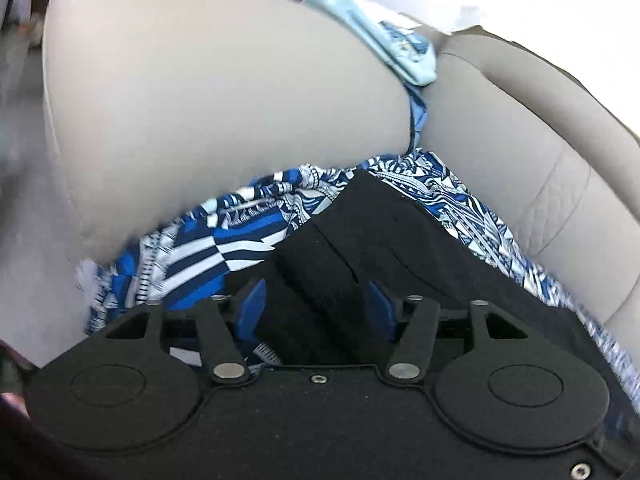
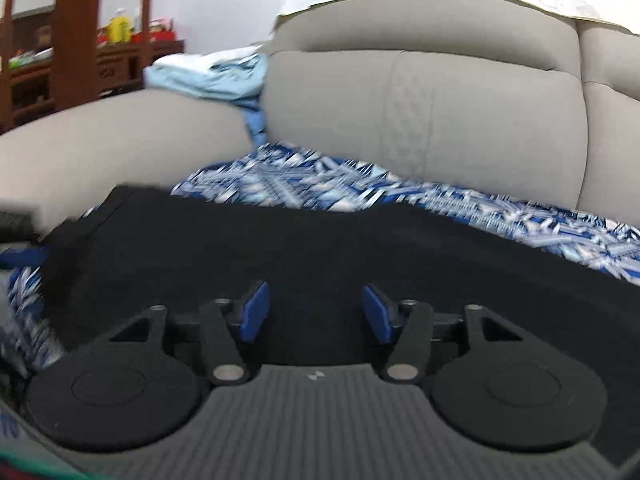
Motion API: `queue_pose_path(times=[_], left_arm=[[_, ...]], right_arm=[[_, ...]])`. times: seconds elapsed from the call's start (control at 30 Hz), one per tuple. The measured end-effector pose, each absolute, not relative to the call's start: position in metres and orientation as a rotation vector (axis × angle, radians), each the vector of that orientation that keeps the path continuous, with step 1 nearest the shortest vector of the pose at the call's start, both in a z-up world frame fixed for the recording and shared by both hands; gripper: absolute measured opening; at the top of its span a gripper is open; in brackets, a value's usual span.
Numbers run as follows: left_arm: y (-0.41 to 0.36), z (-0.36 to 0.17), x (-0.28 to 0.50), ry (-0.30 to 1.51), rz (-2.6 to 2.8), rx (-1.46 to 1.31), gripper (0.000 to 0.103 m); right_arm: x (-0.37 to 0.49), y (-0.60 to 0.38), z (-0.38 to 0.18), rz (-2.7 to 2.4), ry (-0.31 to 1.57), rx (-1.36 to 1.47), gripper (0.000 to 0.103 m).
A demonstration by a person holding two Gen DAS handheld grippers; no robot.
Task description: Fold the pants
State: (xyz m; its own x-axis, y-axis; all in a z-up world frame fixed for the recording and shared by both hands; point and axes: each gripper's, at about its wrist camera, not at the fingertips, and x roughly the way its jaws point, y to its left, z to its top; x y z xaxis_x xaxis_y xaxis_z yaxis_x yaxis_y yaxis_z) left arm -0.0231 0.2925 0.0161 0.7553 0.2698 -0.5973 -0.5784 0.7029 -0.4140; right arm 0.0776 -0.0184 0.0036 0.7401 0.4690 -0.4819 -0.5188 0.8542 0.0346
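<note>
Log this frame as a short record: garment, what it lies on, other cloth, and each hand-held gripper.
garment: black pants, spread flat
under it: blue patterned cloth on a grey sofa
other cloth: pale blue bundle on the armrest
left hand-held gripper: jaws apart, a pants fold between them
right hand-held gripper: open over the pants, holding nothing

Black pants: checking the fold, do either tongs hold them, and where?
Right tongs hold nothing. Left tongs straddle a fold of the black pants; grip cannot be told.
</note>
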Motion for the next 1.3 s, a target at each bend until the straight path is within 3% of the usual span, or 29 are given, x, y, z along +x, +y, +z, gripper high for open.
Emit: queue_pose_path(times=[0.03,0.1,0.13,0.23,0.43,0.63,0.83,1.03,1.17,1.3], left_arm=[[0.295,0.014,-0.02,0.526,0.489,-0.644,0.055],[0.298,0.01,-0.013,0.518,0.476,-0.655,0.045],[0.298,0.01,-0.01,0.518,0.486,-0.643,0.023],[0.289,0.019,-0.013,0.485,0.5,-0.573,0.017],[0.273,0.05,-0.038,0.433,0.517,-0.442,0.016],[0.285,0.025,-0.032,0.593,0.59,-0.445,0.017],[0.274,0.034,-0.027,0.622,0.638,-0.397,0.019],[0.24,0.08,-0.047,0.466,0.653,-0.293,0.023],[0.214,0.102,-0.048,0.36,0.701,-0.211,0.032],[0.194,0.109,-0.033,0.371,0.597,-0.194,0.033]], right_arm=[[0.071,-0.018,0.002,0.549,0.504,-0.113,0.074],[0.062,-0.016,-0.003,0.558,0.516,-0.132,0.075],[0.057,-0.014,-0.005,0.563,0.522,-0.141,0.076],[0.047,-0.012,-0.005,0.57,0.514,-0.177,0.078],[0.027,-0.013,0.001,0.607,0.519,-0.146,0.078],[0.023,-0.022,0.003,0.607,0.518,-0.111,0.079],[0.046,-0.048,0.0,0.494,0.522,-0.107,0.08],[0.085,-0.099,0.018,0.391,0.497,-0.006,0.086],[0.117,-0.111,0.024,0.321,0.49,-0.022,0.086],[0.131,-0.123,0.019,0.322,0.496,-0.009,0.086]])
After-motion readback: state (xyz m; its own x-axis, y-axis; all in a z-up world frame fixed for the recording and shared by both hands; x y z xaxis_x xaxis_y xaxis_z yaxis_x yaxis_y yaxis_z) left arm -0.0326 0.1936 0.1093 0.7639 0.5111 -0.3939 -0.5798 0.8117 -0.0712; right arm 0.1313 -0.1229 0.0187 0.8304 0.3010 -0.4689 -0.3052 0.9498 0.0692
